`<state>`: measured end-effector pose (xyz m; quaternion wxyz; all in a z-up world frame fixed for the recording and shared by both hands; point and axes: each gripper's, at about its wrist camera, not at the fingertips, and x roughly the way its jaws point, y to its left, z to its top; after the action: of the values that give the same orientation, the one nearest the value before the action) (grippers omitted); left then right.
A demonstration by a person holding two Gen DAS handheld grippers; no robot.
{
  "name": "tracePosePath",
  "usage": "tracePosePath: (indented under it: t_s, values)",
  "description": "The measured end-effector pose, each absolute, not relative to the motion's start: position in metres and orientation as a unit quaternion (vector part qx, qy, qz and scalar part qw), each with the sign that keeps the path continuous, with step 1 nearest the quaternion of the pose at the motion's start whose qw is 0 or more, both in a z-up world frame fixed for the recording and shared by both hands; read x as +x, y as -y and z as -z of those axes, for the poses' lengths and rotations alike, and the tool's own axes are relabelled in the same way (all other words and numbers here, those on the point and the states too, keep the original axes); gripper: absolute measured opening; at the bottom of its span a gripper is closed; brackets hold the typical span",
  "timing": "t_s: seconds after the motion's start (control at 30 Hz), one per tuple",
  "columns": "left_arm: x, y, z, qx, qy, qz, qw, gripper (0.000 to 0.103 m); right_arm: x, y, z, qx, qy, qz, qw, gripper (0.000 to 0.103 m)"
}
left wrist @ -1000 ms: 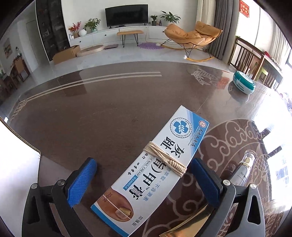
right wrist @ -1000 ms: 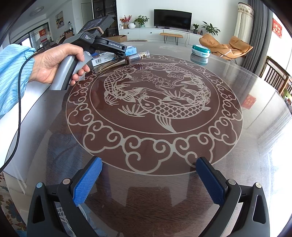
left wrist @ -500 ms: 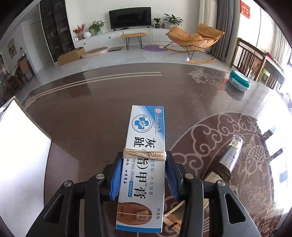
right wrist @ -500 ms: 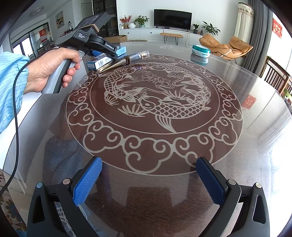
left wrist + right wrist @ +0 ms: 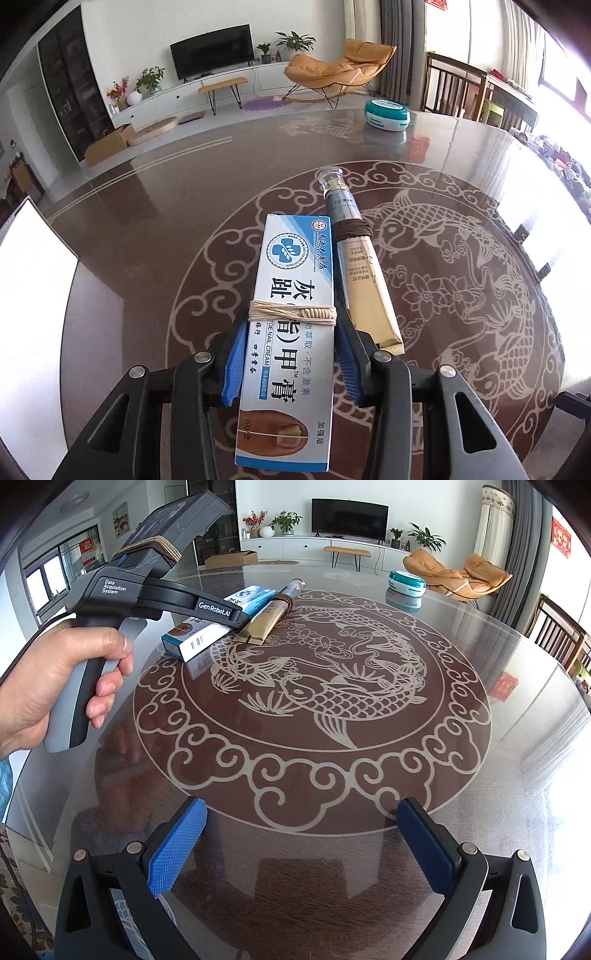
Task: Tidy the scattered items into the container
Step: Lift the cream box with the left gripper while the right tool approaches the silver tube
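Note:
My left gripper (image 5: 291,354) is shut on a blue-and-white nail cream box (image 5: 291,295) bound with pale string, its blue pads pressing both long sides. The box (image 5: 221,622) looks raised at the near end in the right wrist view. A gold tube (image 5: 364,273) with a clear cap and a brown cord wrap lies on the table just right of the box; it also shows in the right wrist view (image 5: 271,618). My right gripper (image 5: 295,845) is open and empty, low over the near part of the table.
The round glass table (image 5: 517,738) has a carp pattern. A teal-and-white round tin (image 5: 387,115) stands at the far side. A white surface (image 5: 33,266) lies at the left edge. Wooden chairs (image 5: 454,88) stand beyond the table on the right.
My left gripper has closed on the nail cream box and swung right with it, bringing the box alongside the gold tube. My right gripper has stayed still and open.

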<state>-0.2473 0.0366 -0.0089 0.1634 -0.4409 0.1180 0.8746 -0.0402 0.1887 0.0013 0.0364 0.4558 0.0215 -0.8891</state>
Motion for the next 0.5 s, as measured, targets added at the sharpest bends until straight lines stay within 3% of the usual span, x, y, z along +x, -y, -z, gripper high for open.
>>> tracePosePath:
  t_s: [0.5]
  values:
    - [-0.147,0.060,0.014,-0.448,-0.026,-0.891,0.067,0.044,-0.040,-0.189,-0.001,0.456,-0.021,0.889,0.036,0.103]
